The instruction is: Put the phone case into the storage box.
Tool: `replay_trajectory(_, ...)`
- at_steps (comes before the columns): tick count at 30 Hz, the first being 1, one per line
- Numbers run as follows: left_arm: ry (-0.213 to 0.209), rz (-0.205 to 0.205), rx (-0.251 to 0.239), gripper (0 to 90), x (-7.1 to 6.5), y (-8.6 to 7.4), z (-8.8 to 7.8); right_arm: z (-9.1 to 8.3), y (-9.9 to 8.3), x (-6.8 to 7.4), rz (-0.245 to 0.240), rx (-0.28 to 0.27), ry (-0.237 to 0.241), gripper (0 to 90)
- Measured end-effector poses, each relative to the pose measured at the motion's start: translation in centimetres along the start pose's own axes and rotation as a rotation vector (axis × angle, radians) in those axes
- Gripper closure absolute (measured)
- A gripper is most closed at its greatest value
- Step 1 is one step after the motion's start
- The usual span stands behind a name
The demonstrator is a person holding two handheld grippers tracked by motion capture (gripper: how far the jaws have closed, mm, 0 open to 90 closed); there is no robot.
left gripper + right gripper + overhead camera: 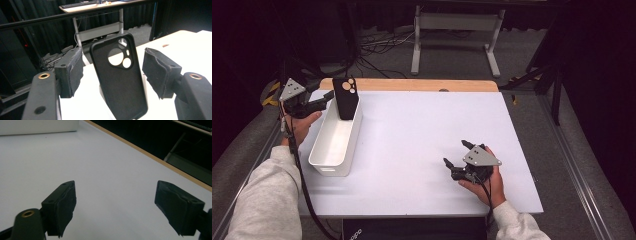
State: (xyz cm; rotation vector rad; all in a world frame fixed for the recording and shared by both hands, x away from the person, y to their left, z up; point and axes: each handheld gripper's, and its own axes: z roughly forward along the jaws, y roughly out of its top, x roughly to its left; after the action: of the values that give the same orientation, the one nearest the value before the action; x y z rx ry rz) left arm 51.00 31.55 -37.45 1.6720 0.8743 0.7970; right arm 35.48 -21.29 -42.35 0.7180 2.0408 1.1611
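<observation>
A black phone case (346, 97) is standing tilted in the far end of the white bin (323, 156). The left gripper (113, 72) is flanking it, jaws wide; the right gripper (457, 155) is resting on the bench (412, 130), jaws wide.

A bin (334, 140) stood on the left part of the table (422, 135), and a phone case (345, 98) leaned upright in its far end. The left gripper (328, 98) hung just left of the case; the right gripper (457, 154) rested on the table, well apart to the right.
</observation>
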Motion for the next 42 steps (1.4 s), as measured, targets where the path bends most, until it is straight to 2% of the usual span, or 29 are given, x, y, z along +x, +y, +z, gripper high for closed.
replay_trajectory(3,0.019,0.015,-0.006,32.2,-0.3,0.4,-0.6,-0.3,0.1,-0.1,0.0,-0.012,0.0,18.2)
replay_trajectory(5,0.02,0.005,-0.021,31.1,-0.4,0.7,-1.1,-0.4,0.1,-0.2,0.001,-0.017,0.002,18.2)
replay_trajectory(8,0.025,0.009,-0.015,30.1,-0.6,0.9,-1.4,-0.5,0.0,-0.2,0.003,-0.016,0.002,18.2)
replay_trajectory(10,0.029,0.011,-0.003,27.6,-0.8,1.0,-1.5,-0.5,0.0,-0.3,0.002,-0.016,0.003,18.1)
replay_trajectory(14,0.035,0.008,-0.009,21.5,-1.2,1.4,-2.0,-0.8,-0.1,-0.5,0.012,-0.027,0.006,18.0)
replay_trajectory(17,0.026,0.004,-0.01,16.1,-1.5,1.8,-2.4,-0.8,-0.2,-0.6,0.014,-0.026,0.006,17.9)
replay_trajectory(18,0.024,0.016,-0.012,14.9,-1.8,1.9,-2.7,-0.9,-0.2,-0.6,0.012,-0.024,0.006,17.8)
replay_trajectory(23,0.021,0.008,-0.04,11.5,-2.2,2.2,-3.6,-1.0,-0.2,-0.6,0.006,-0.028,0.0,17.7)
replay_trajectory(25,0.017,0.006,-0.037,10.7,-2.3,2.3,-3.9,-1.0,-0.2,-0.6,0.006,-0.028,0.0,17.6)
replay_trajectory(42,-0.033,0.017,-0.045,2.6,-3.6,2.1,-4.7,-0.8,-0.5,-0.8,0.014,-0.02,0.012,16.9)
